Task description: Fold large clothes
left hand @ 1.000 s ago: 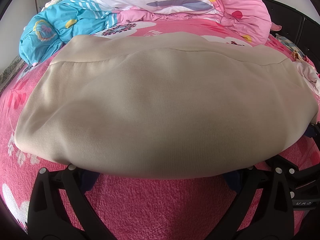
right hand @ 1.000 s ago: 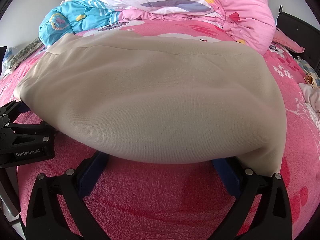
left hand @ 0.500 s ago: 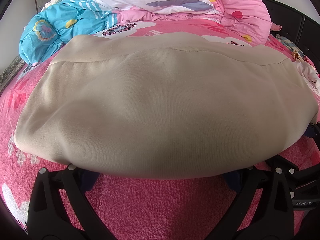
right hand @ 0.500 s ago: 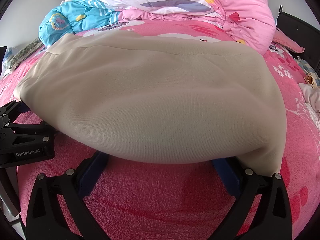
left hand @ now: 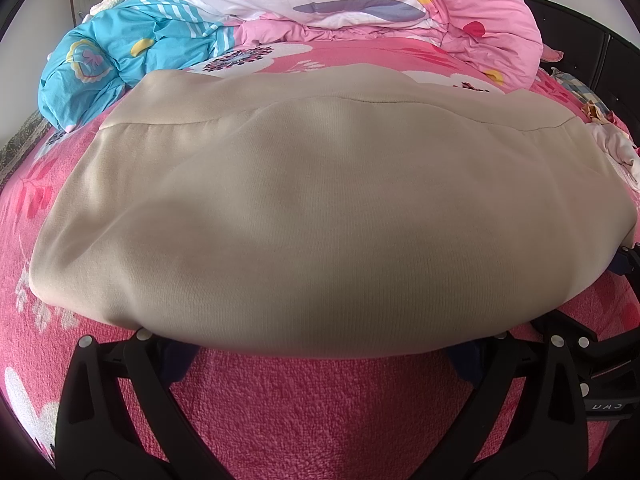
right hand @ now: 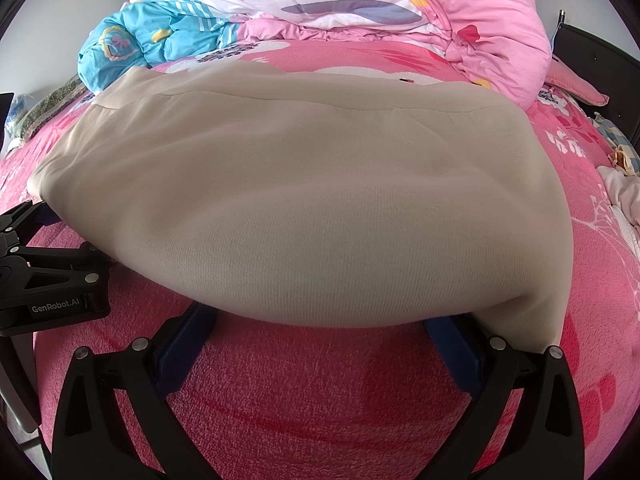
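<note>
A large beige knit garment (left hand: 320, 208) lies folded on the pink bedspread (left hand: 312, 408), and it fills the middle of the right wrist view (right hand: 312, 208) too. My left gripper (left hand: 320, 354) is open, its blue-padded fingertips tucked under the garment's near edge. My right gripper (right hand: 316, 332) is open too, with its fingertips under the near edge further right. The left gripper also shows in the right wrist view (right hand: 52, 276) at the garment's left corner. The fingertips are mostly hidden by the cloth.
A pink and white quilt (left hand: 400, 8) and a blue patterned quilt (left hand: 120, 52) are piled at the bed's far end. Crumpled light clothes (right hand: 624, 196) lie at the right edge. A dark headboard (left hand: 592, 52) stands at far right.
</note>
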